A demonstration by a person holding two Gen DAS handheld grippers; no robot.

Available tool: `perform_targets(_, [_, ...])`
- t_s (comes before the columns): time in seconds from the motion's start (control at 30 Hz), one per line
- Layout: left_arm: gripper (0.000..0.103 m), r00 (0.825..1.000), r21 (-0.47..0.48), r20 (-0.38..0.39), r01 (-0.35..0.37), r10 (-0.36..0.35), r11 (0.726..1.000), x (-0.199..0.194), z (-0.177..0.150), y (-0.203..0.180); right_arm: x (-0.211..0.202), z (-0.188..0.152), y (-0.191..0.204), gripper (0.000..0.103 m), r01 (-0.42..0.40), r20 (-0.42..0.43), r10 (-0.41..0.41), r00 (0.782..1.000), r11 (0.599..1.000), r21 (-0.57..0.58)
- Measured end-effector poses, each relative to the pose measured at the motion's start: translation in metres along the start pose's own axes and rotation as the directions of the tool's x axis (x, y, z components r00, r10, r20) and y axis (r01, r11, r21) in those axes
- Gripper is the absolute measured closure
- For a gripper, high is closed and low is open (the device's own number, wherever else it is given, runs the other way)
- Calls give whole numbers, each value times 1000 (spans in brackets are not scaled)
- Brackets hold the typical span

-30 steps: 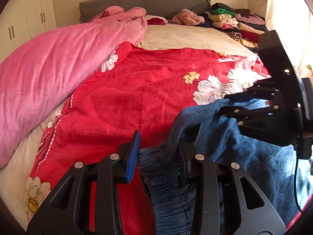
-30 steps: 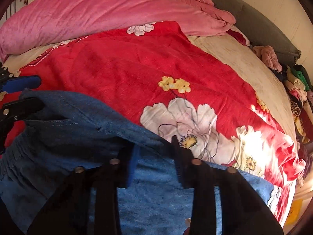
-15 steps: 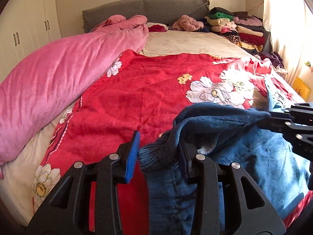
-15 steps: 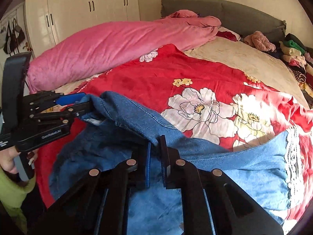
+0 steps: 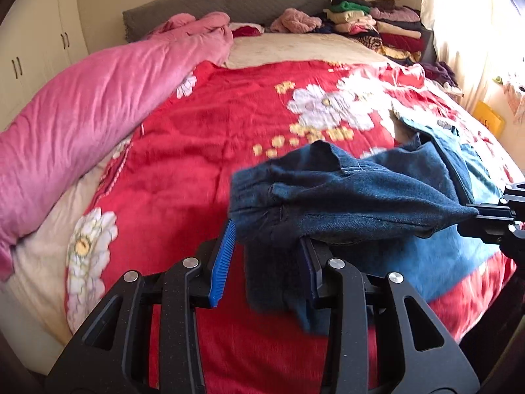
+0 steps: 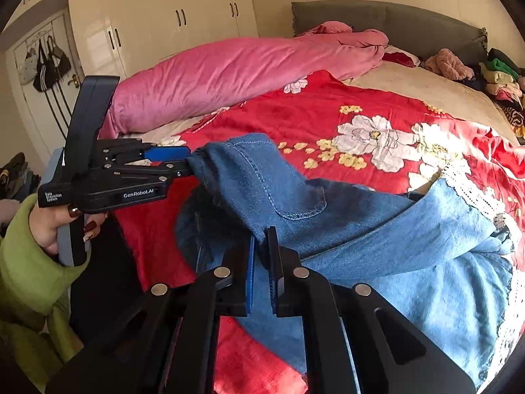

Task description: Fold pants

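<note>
Blue denim pants [image 6: 344,229] hang lifted above the red floral quilt [image 6: 328,115], waistband stretched between both claws, evidently to square the fold. Left claw [image 5: 267,256] grips one waistband end; right claw [image 6: 261,272] is clamped on the other.

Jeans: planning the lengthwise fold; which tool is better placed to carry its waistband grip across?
Probably left. The left tool holds the jeans by an outer waistband corner, lifted off the red blanket; the right tool is shut nearer the cloth's bulk, a likely anchor.
</note>
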State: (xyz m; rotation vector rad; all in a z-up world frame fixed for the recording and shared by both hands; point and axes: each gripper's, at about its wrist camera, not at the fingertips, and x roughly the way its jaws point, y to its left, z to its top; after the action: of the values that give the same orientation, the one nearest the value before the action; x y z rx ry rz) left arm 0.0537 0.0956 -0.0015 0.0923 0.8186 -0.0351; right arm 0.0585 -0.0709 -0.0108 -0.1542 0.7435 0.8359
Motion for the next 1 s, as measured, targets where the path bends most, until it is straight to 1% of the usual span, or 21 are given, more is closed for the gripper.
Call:
perform_targets(0.07, [74, 1000, 9, -14, -9, 9, 1000, -2, -8, 1, 2, -8, 6, 96, -12, -25, 12, 1000, 1000, -4])
perform_targets(0.13, [74, 1000, 10, -27, -5, 5, 1000, -4, -15, 3, 4, -14, 14, 96, 2, -47, -3, 999, 999, -34])
perform_targets(0.17, [74, 999, 8, -35, -1, 2, 1000, -4, -18, 3, 7, -17, 15, 96, 0, -61, -2, 998, 1000, -30])
perform_targets(0.23, [74, 998, -3, -60, 16, -16, 1000, -3, -24, 5, 13, -25, 16, 96, -6, -92, 5, 996, 1000, -12])
perform_targets(0.3, [74, 996, -28, -83, 41, -44, 999, -2, -27, 9, 18, -33, 19, 96, 10, -116, -12, 993, 1000, -21])
perform_targets(0.37, [74, 995, -50, -86, 50, -55, 997, -5, -31, 13, 21, -39, 19, 96, 13, -134, -14, 991, 1000, -10])
perform_targets(0.47, [74, 994, -121, -86, 54, -65, 991, -13, -35, 31, 25, -44, 12, 96, 10, -150, -7, 989, 1000, 15])
perform_targets(0.53, [74, 996, -156, -65, 51, -62, 986, -21, -34, 38, 24, -48, 14, 96, 6, -151, -4, 989, 1000, 9])
perform_targets(0.57, [74, 996, -166, -48, 60, -69, 984, -27, -31, 38, 25, -49, 15, 96, 5, -151, -4, 989, 1000, 2])
perform_targets(0.63, [74, 997, -157, -23, 72, -77, 985, -34, -22, 34, 26, -50, 18, 96, -1, -153, 0, 988, 1000, -6])
perform_targets(0.73, [74, 995, -124, 6, 100, -100, 987, -36, -7, 14, 28, -50, 19, 96, 0, -160, -2, 987, 1000, -11])
perform_targets(0.8, [74, 992, -93, 7, 126, -126, 988, -27, 1, -3, 28, -50, 19, 96, 1, -164, -1, 986, 1000, -6])
perform_targets(0.83, [74, 992, -78, -5, 128, -128, 989, -20, 2, -9, 28, -49, 17, 94, -3, -168, 3, 986, 1000, -1])
perform_targets(0.87, [74, 992, -65, -25, 118, -120, 991, -10, 1, -15, 26, -49, 17, 93, -4, -170, 4, 985, 1000, 1])
perform_targets(0.93, [74, 994, -35, -87, 69, -72, 997, 13, -8, -24, 21, -47, 18, 93, 5, -177, -4, 984, 1000, 2])
perform_targets(0.97, [74, 993, -24, -112, 42, -45, 999, 21, -13, -25, 14, -45, 19, 91, 3, -164, -3, 986, 1000, 0])
perform_targets(1.0, [74, 992, -12, -124, 22, -23, 1000, 25, -18, -25, 5, -42, 19, 89, -3, -133, 3, 991, 1000, 0])
